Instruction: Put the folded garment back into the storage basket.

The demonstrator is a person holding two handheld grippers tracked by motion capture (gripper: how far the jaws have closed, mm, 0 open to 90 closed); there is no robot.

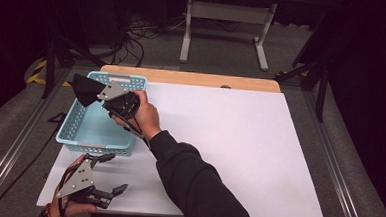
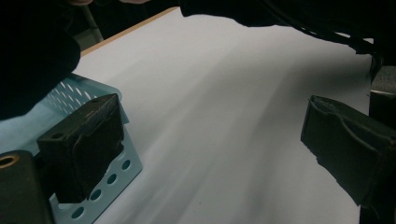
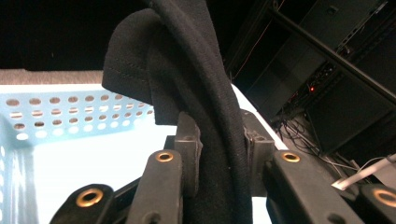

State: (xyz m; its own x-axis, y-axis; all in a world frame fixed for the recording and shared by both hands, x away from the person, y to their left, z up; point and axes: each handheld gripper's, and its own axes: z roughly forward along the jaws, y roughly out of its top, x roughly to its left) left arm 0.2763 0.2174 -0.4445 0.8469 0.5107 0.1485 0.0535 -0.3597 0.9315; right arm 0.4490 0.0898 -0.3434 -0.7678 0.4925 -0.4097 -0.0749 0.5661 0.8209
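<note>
Right gripper [image 1: 101, 94], jaws closed tight on a folded black cloth [image 1: 87, 89]; the pads press both faces of the fabric, which rises beyond the fingertips as a thick, stitched-hem fold. Cloth and fingertips hang over the light blue perforated basket [image 1: 87, 138]. Left gripper [image 1: 111, 173], jaws spread wide apart and holding nothing, above the white table [image 1: 239, 141] just beside the basket's near corner.
</note>
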